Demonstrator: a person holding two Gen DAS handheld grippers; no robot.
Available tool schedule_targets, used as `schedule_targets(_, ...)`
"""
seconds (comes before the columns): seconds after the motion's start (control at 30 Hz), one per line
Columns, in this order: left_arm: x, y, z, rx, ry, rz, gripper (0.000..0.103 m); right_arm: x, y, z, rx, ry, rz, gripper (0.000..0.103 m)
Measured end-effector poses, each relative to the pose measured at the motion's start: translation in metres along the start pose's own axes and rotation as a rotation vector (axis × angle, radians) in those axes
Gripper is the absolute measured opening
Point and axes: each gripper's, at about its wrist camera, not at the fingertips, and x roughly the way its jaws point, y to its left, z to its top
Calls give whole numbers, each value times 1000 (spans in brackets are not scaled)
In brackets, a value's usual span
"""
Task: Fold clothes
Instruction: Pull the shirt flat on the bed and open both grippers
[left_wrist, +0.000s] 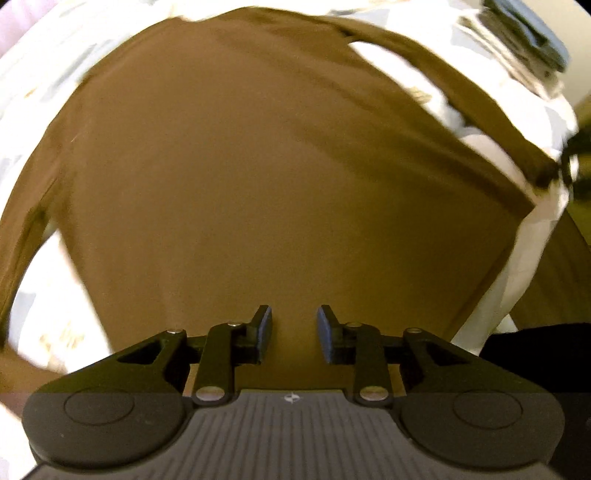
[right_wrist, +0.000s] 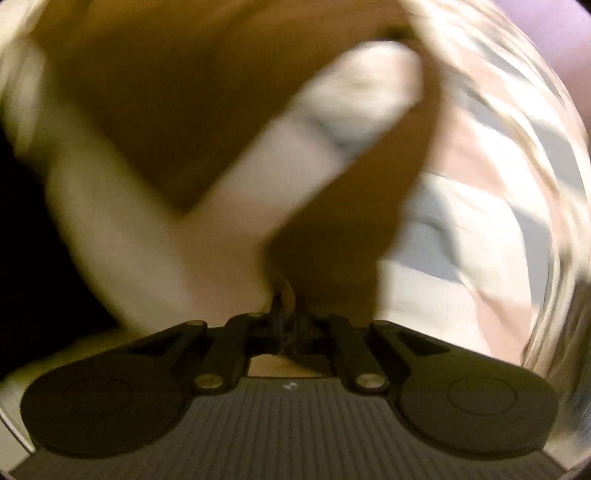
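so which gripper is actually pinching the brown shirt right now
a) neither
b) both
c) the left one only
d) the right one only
d: in the right wrist view the right gripper has its jaws closed together on a bunched bit of the brown shirt, while in the left wrist view the left gripper has a clear gap between its pads with nothing clamped.

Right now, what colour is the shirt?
Plain brown shirt; the left wrist view shows it best.
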Motion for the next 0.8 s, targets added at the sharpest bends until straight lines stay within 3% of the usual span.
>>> schedule_targets(0.1,-1,5,11,-27,-4,-11,30,-42,-107,-9,462,-175,-35,2)
schedule_targets(0.17,-5,5,15,-46,-7,-7,30,-62,-175,-33,790,-260,-123,4)
schedule_targets(0.2,-5,6,18,-55,-10,-4,30,-67,-204,-44,926,-266,-169,7)
schedule_targets(0.23,-5,5,20,-63,-13,-3,30,-65,-225,-53,1011,-218,-216,16)
schedule_targets(0.3,-7,2,21,-80,-18,-3,32,-57,-242,-59,1040,-113,-341,21)
schedule_targets(0.33,-9,4,20,-87,-17,-2,35,-53,-244,-60,1039,-84,-379,39)
schedule_targets(0.37,-8,7,20,-94,-15,-2,38,-49,-242,-59,1049,-77,-368,69)
schedule_targets(0.4,-8,8,21,-103,-12,-3,38,-44,-239,-58,1059,-71,-358,74)
schedule_targets(0.5,-3,6,19,-131,5,-3,39,-20,-223,-48,1067,-65,-264,74)
schedule_targets(0.57,-1,-3,28,-140,6,1,39,-1,-220,-46,1130,-84,-146,64)
schedule_targets(0.63,8,-14,37,-152,1,3,39,15,-216,-52,1271,-146,-33,53)
schedule_targets(0.7,8,-16,40,-170,-2,5,39,33,-221,-65,1453,-217,7,53)
schedule_targets(0.8,16,-16,45,-209,-5,0,40,74,-230,-94,1811,-288,-6,64)
